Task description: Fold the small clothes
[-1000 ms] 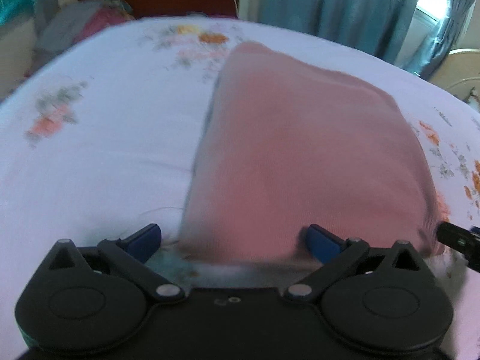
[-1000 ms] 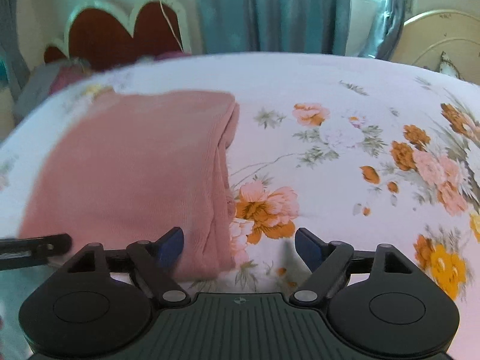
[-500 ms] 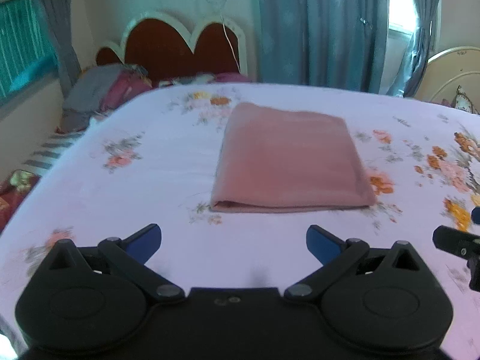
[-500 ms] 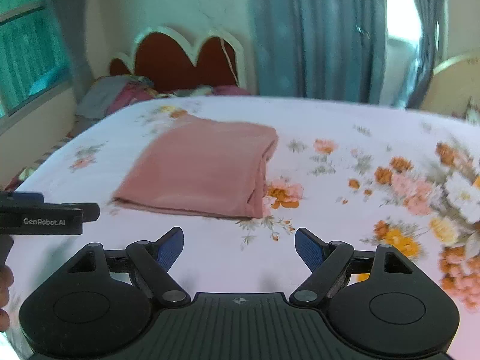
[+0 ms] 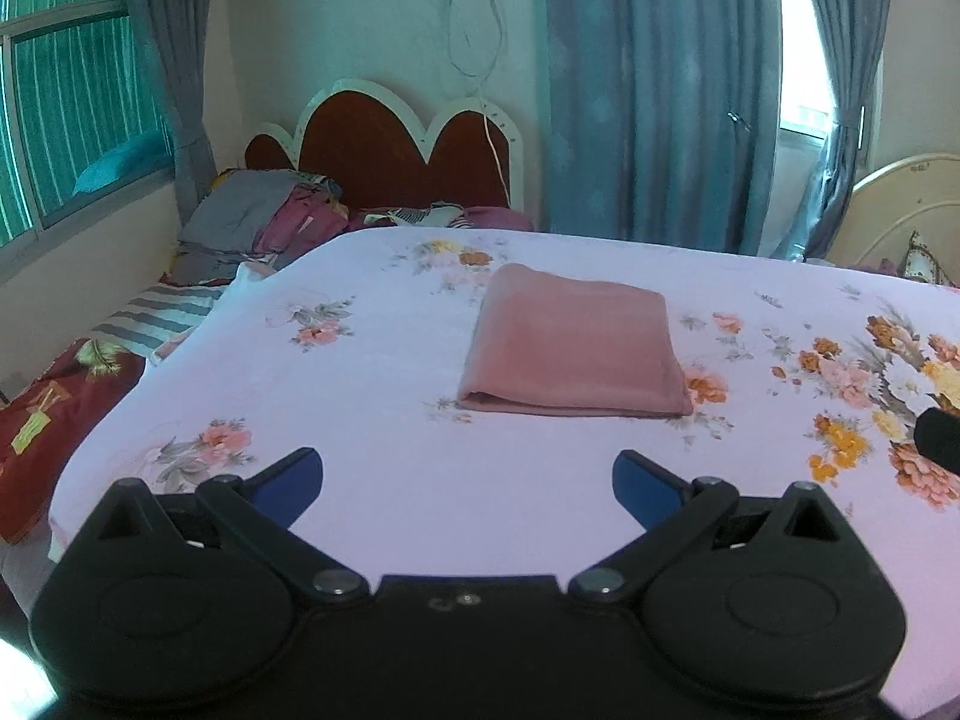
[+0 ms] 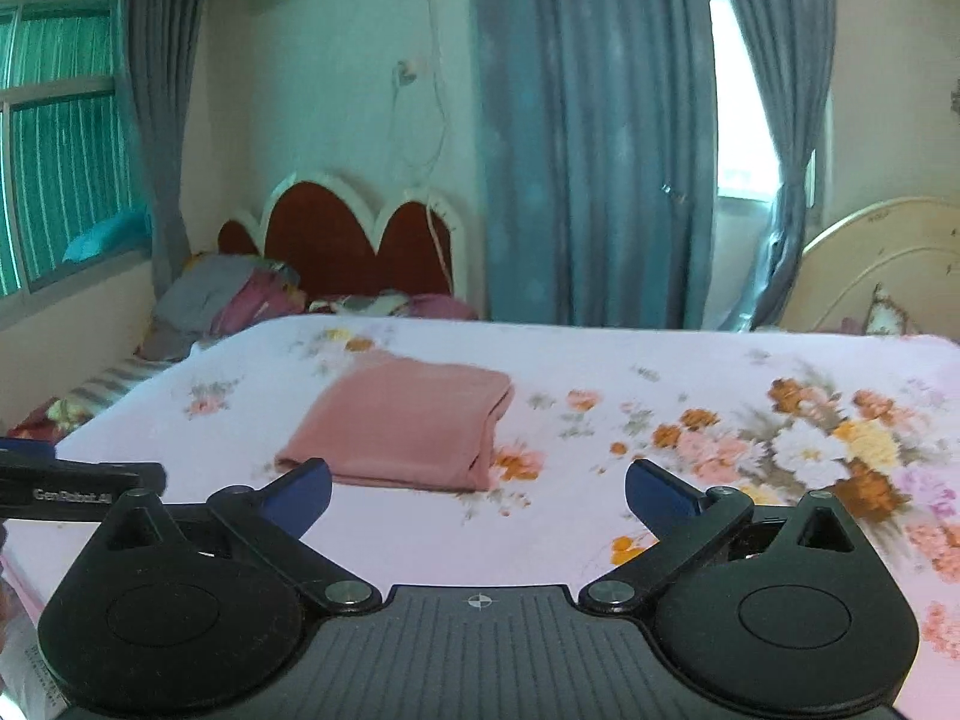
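A pink garment (image 5: 573, 343) lies folded into a flat rectangle on the floral bedsheet (image 5: 390, 396); it also shows in the right wrist view (image 6: 408, 420). My left gripper (image 5: 468, 483) is open and empty, held above the bed's near edge, well short of the garment. My right gripper (image 6: 478, 489) is open and empty, to the right of the left one and also short of the garment. Part of the left gripper (image 6: 72, 489) shows at the left edge of the right wrist view.
A red scalloped headboard (image 5: 408, 150) and a pile of clothes (image 5: 264, 222) stand behind the bed on the left. Blue curtains (image 5: 654, 90) hang at the back. A cream headboard (image 6: 888, 264) is at the far right. A red cloth (image 5: 54, 414) lies off the bed's left edge.
Both grippers have pulled back and up from the folded pink garment, which now lies alone on the bed. Both stay open.
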Demonstrator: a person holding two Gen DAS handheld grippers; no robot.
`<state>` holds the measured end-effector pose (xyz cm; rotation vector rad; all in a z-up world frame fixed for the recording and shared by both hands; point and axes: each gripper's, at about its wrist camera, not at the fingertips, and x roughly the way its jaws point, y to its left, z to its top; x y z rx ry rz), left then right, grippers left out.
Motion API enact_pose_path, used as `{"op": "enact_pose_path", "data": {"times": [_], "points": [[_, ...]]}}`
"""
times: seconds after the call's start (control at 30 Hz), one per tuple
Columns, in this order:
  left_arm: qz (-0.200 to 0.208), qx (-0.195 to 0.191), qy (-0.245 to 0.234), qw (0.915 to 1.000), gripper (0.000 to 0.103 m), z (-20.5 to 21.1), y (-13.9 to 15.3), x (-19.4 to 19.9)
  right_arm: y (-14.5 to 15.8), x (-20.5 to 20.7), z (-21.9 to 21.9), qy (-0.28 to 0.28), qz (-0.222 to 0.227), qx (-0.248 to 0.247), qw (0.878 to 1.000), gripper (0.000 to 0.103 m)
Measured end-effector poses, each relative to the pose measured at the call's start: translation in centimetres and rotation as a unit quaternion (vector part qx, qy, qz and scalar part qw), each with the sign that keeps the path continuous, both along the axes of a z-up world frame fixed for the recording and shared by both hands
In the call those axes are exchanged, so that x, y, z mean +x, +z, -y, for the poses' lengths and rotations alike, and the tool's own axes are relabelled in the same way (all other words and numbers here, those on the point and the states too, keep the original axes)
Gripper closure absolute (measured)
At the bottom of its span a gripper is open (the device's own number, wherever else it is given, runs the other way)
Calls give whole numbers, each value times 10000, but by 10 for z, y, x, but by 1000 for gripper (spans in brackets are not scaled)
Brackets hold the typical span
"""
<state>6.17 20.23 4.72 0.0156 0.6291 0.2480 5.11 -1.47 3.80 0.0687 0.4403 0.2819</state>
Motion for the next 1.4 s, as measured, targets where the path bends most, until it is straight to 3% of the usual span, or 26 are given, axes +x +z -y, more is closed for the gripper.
{"op": "enact_pose_path", "data": {"times": [0.43, 1.4], "points": [[311, -12, -2, 9995, 0, 8, 22, -30, 16, -25, 11, -125, 240, 166, 9995, 0], [350, 15, 31, 9994, 0, 2, 22, -36, 19, -26, 2, 2, 284, 189, 9994, 0]]}}
